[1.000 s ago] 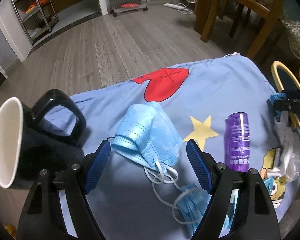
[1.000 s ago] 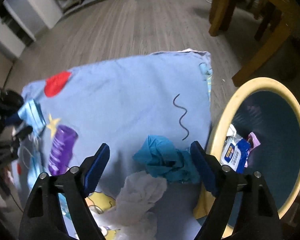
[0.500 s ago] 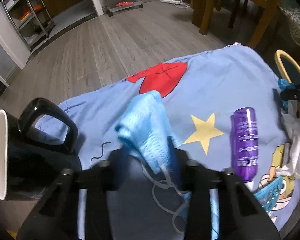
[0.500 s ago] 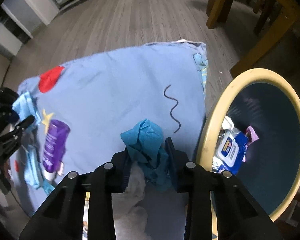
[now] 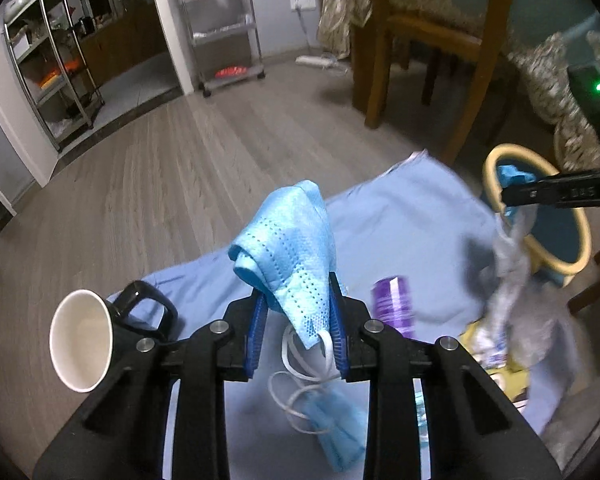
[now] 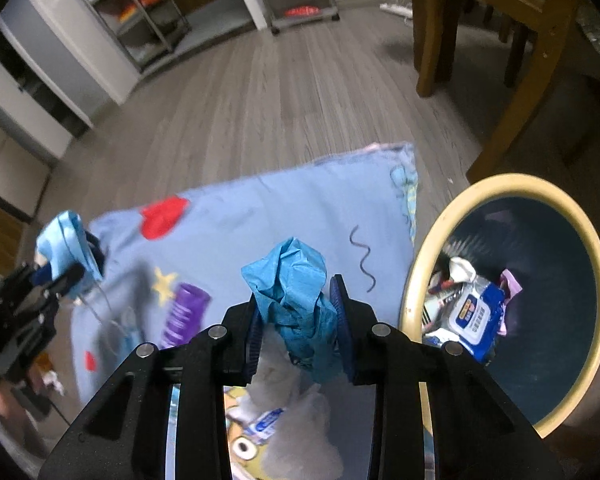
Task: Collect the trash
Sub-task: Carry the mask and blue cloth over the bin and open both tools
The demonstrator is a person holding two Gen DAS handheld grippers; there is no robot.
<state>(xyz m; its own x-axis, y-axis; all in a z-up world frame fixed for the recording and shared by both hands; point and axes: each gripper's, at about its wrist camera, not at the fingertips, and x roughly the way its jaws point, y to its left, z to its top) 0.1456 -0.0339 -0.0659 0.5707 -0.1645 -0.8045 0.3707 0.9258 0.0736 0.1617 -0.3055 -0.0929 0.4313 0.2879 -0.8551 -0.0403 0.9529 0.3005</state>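
Between the left gripper's (image 5: 296, 324) jaws: light blue mask (image 5: 290, 254), pinched, loops dangling below. Left of them, a cup (image 5: 82, 340); right, a purple bottle (image 5: 390, 306). Right gripper (image 6: 298, 322) clamps a teal wad (image 6: 296, 292); bin (image 6: 416, 280) just right of its jaws.

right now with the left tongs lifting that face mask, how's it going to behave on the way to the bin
Probably floppy: the face mask droops over the left tongs in soft folds. It looks light, since a pinch on one part holds it up. Its white ear loops dangle loose below and seem tangled with a second mask on the blue sheet, which may drag along.
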